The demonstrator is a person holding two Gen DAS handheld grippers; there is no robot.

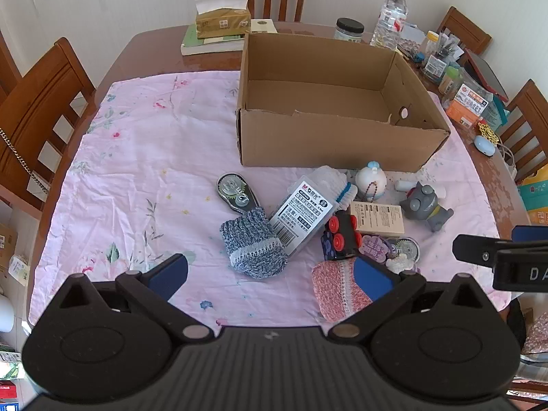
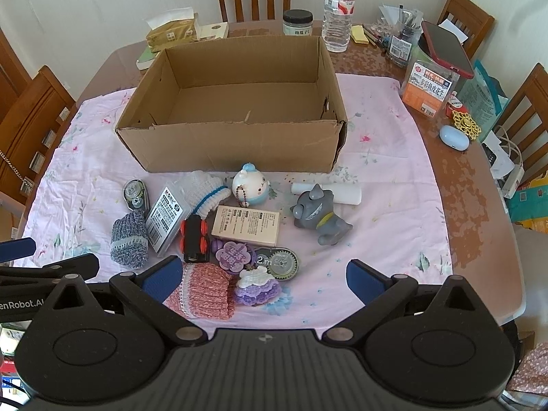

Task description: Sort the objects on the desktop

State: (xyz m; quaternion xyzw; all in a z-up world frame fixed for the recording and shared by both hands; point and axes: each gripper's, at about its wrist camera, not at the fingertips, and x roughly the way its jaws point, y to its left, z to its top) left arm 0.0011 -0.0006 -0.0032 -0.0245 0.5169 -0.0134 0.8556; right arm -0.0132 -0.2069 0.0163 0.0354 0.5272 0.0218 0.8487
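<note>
Both tools hang above the near edge of the brown wooden desk [image 2: 479,205], tilted down toward a pink floral cloth [image 1: 137,171]. The left hand-held gripper [image 1: 270,274] has its blue-padded jaws spread as wide as they go, with nothing between them. The right hand-held gripper [image 2: 263,275] is just as wide and also holds nothing.

An open brown cardboard box [image 2: 236,147] stands on the cloth, bare inside. In front of it lies a cluster of small things: a blue-and-white knitted sock [image 1: 253,246], a pink knitted pouch [image 2: 203,291], a clear plastic case with a printed label [image 1: 301,217], a black toy block with red studs [image 2: 194,238], a beige printed carton [image 2: 246,224], a grey shark-like figurine [image 2: 318,214], and a round white-and-blue toy [image 2: 250,186].
</note>
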